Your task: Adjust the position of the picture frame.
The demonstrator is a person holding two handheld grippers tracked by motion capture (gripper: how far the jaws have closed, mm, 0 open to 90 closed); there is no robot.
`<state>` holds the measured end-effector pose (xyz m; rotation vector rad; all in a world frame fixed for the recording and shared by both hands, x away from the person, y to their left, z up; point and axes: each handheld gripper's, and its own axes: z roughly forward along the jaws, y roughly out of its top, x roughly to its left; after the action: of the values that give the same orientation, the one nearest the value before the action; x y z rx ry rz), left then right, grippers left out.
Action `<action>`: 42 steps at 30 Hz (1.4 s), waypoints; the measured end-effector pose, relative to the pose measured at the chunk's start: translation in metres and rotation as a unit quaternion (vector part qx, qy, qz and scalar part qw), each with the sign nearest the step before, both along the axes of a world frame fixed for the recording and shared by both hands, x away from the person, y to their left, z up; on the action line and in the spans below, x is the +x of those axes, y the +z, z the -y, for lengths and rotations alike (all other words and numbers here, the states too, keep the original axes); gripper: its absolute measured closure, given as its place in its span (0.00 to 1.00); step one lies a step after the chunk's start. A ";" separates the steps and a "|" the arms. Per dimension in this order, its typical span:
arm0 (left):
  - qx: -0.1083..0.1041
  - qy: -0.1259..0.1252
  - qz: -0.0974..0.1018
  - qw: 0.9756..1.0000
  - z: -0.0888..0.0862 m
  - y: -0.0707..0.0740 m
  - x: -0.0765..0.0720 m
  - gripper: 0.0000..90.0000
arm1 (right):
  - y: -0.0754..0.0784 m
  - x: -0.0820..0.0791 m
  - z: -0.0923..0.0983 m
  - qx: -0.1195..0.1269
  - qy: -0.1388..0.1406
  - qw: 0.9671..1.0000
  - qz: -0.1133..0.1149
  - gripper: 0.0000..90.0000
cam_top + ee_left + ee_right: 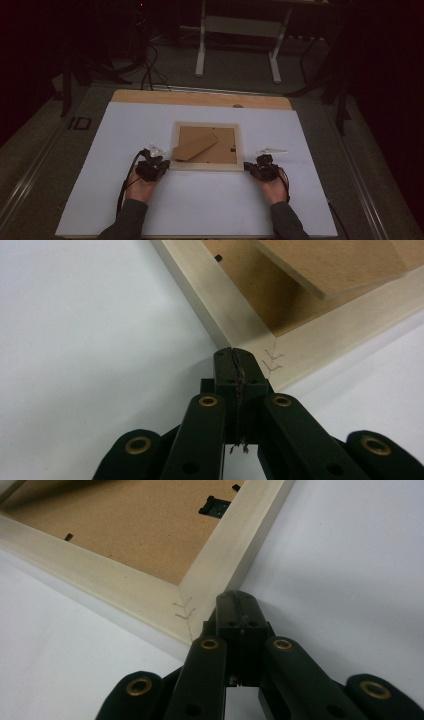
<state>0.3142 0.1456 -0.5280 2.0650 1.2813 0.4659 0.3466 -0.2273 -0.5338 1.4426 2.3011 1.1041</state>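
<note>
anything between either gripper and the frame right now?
Nothing visible. The left gripper, jaws shut, sits right at the near left corner of the picture frame, and the right gripper, also shut, at its near right corner. Only bare white table cover around them.

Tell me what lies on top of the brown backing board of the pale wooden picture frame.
On the brown backing board of the pale wooden picture frame lies a tan fold-out stand flap, angled toward the near left corner. Small black clips sit at the board's edge. Whatever is beneath the board is hidden.
</note>
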 end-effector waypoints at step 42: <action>-0.033 -0.009 -0.009 0.999 -0.010 -0.007 0.002 0.95 | 0.001 -0.005 0.004 -0.021 0.003 0.999 0.027 0.92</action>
<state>0.3161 0.1560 -0.5352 2.0283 1.2719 0.3926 0.3420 -0.2308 -0.5330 1.3740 2.2787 1.0768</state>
